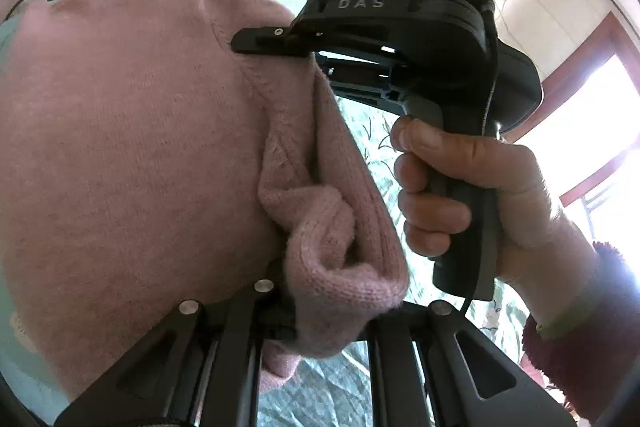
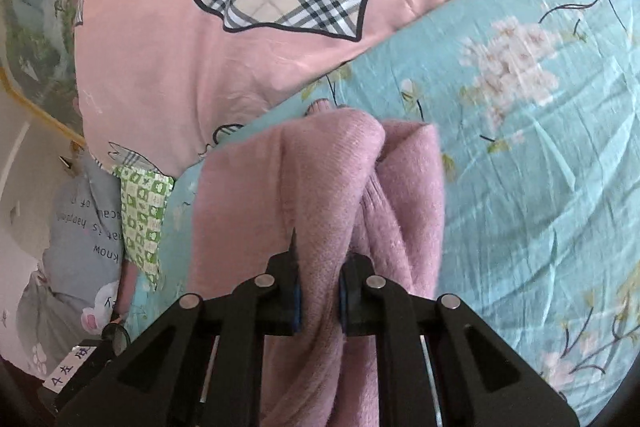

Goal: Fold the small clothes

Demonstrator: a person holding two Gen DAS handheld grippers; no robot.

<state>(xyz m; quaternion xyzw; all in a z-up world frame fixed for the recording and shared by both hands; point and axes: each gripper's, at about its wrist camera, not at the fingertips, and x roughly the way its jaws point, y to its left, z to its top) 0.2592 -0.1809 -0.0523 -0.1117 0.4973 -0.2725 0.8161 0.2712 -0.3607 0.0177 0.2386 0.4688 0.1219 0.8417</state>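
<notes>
Pink sweater lifted off the bed in both tongs, the fold only part made.

Left wrist view: the pink knit sweater (image 1: 132,131) fills the frame, a bunched cuff or hem clamped in the left tongs (image 1: 320,323); the right tongs (image 1: 264,43), held by the right hand (image 1: 460,195), bite the cloth higher up. Right wrist view: the right tongs (image 2: 318,301) are closed on a gathered ridge of the sweater (image 2: 320,187), which hangs doubled above the blue floral bedsheet (image 2: 520,167), near the pink quilt (image 2: 160,67). I judge it mid-fold: it is not yet laid flat, nor squared up.
</notes>
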